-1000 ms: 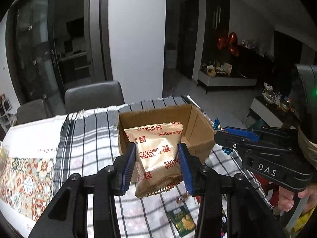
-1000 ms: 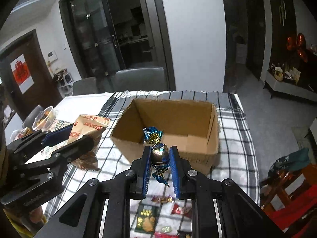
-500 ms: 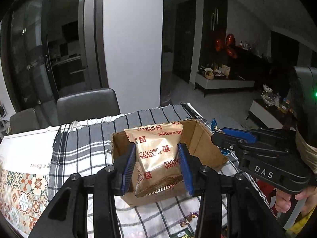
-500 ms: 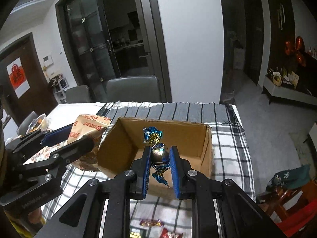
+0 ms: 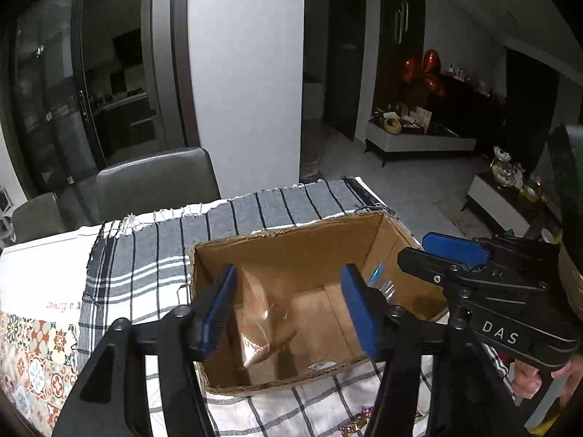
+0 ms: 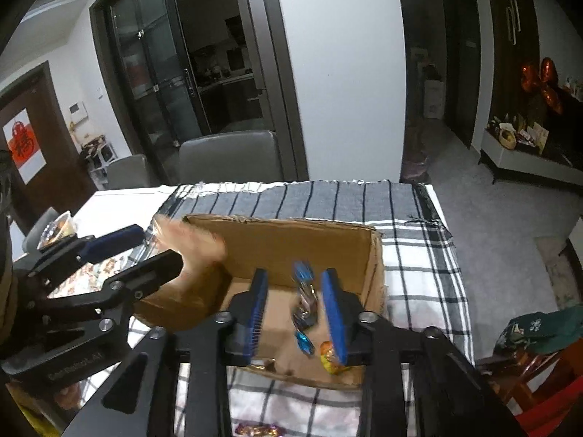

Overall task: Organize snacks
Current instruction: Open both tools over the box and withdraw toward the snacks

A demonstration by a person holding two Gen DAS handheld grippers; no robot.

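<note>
1. Left gripper (image 5: 288,306) spread wide, empty; biscuit packet (image 5: 260,322) blurred, directly below inside cardboard box (image 5: 291,251).
2. Right gripper (image 6: 296,313) parted; candy (image 6: 304,300) between pads, long axis upright, prob. falling free.

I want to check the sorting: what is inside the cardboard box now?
Inside the cardboard box: a blurred biscuit packet, a blue-wrapped candy and an orange-wrapped sweet. The tools cover part of the floor.
</note>
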